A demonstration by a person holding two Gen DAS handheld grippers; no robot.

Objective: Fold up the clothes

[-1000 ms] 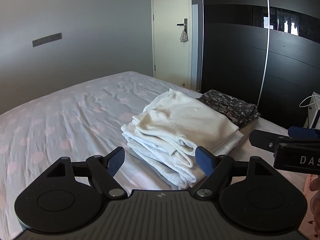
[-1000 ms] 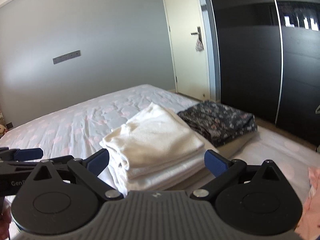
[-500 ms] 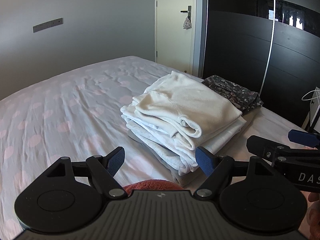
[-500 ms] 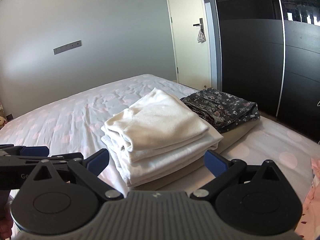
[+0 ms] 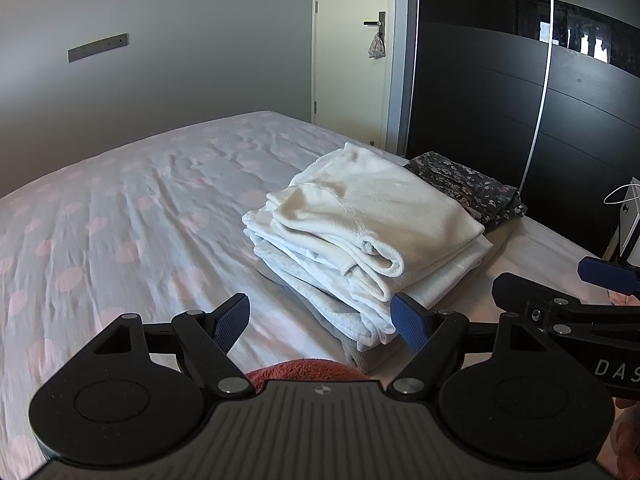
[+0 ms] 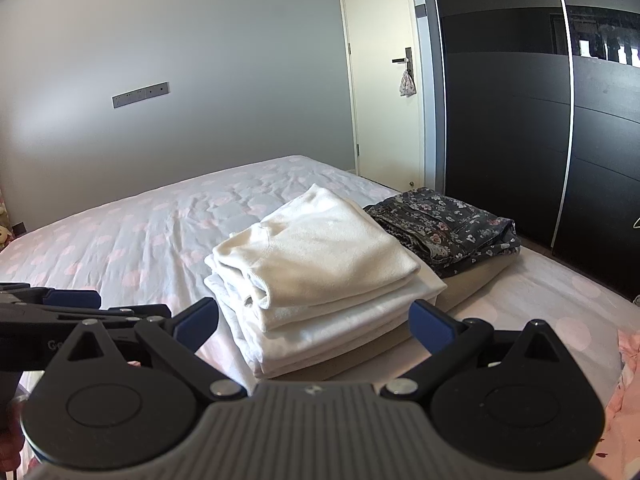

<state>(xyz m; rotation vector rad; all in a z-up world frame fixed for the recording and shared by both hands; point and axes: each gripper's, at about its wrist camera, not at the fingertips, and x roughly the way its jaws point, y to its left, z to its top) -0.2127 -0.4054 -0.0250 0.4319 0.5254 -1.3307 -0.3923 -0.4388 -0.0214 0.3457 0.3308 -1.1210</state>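
A stack of folded white clothes [image 5: 360, 232] lies on the bed, also in the right wrist view [image 6: 320, 272]. A folded dark floral garment [image 5: 468, 186] lies just behind it, also in the right wrist view [image 6: 444, 232]. A red-brown garment [image 5: 304, 370] shows just under my left gripper [image 5: 322, 318], which is open and empty, close in front of the stack. My right gripper [image 6: 312, 320] is open and empty, held before the stack. Each gripper shows at the edge of the other's view.
The bed [image 5: 120, 220] has a pale sheet with pink dots. A pink garment [image 6: 624, 392] lies at the right edge. A dark wardrobe [image 6: 520, 120] and a white door [image 6: 384, 80] stand behind the bed. A white bag [image 5: 630, 216] sits at the right.
Both grippers have drawn back and risen a little, so the stack looks farther off. The red-brown garment has come into view under the left gripper. Both stay open.
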